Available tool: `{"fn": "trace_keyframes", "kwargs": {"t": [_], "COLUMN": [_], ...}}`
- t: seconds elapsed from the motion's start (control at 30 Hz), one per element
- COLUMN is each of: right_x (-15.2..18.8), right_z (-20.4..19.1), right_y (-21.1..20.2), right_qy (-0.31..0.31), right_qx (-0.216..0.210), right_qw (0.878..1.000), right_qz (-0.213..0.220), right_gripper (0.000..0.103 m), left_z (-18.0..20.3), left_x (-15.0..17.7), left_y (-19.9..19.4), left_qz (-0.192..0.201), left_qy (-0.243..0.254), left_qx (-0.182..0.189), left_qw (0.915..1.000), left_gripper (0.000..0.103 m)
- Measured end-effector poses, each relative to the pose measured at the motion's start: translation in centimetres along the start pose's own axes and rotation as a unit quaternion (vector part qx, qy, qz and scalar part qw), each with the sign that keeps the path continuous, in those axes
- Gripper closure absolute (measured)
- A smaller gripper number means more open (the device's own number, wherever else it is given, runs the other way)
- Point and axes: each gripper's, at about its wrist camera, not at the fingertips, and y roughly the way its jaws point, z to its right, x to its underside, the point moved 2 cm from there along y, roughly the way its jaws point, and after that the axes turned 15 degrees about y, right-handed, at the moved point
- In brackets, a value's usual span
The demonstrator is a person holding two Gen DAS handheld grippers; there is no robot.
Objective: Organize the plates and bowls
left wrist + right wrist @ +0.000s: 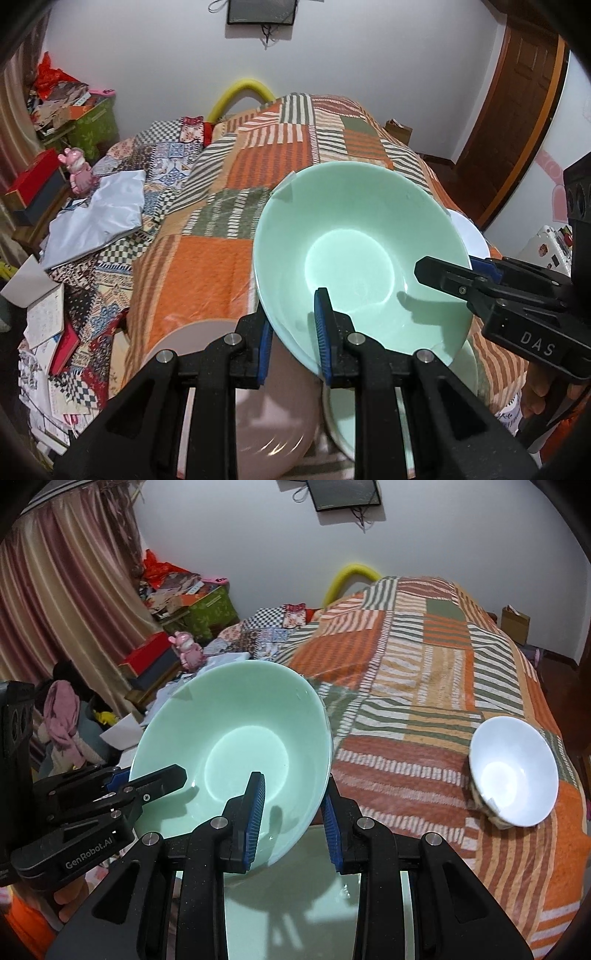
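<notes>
In the left wrist view, the left tongs (295,332) are clamped on the near rim of a pale green bowl (354,251), one blue pad inside the bowl and one outside, so the bowl tilts up above the bed (207,266) with its patchwork cover. The right tongs (476,269) grip its far right rim. A pink plate (258,406) lies below. In the right wrist view, the right tongs (293,821) pinch the green bowl's (236,753) lower right rim, the left tongs (125,781) hold its left edge, and a white bowl (515,771) rests on the bed, well apart to the right.
</notes>
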Motion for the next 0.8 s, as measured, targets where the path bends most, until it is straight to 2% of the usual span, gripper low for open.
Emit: {"fn": "trace_keyframes", "kwargs": {"t": [0.4,0.8], "right_x": [2.7,5.6], "right_z": [-3.4,-5.5], "right_y": [1.3,4.5], "right_qy": [-0.014,-0.020], "right_qx": [-0.023,-0.031], "right_qw": [0.999,0.997], "right_qz": [-0.019,-0.065], "right_gripper": [0.076,0.075], "left_z": [-2.9,-5.7], "left_x": [4.2,8.7], "left_y": [-3.1,-2.6], "left_qz": [-0.003,-0.031], "left_qy": [-0.026,-0.059], "left_qx": [-0.021,-0.032], "left_qw": [0.9994,0.9972], "left_gripper": [0.082,0.082]}}
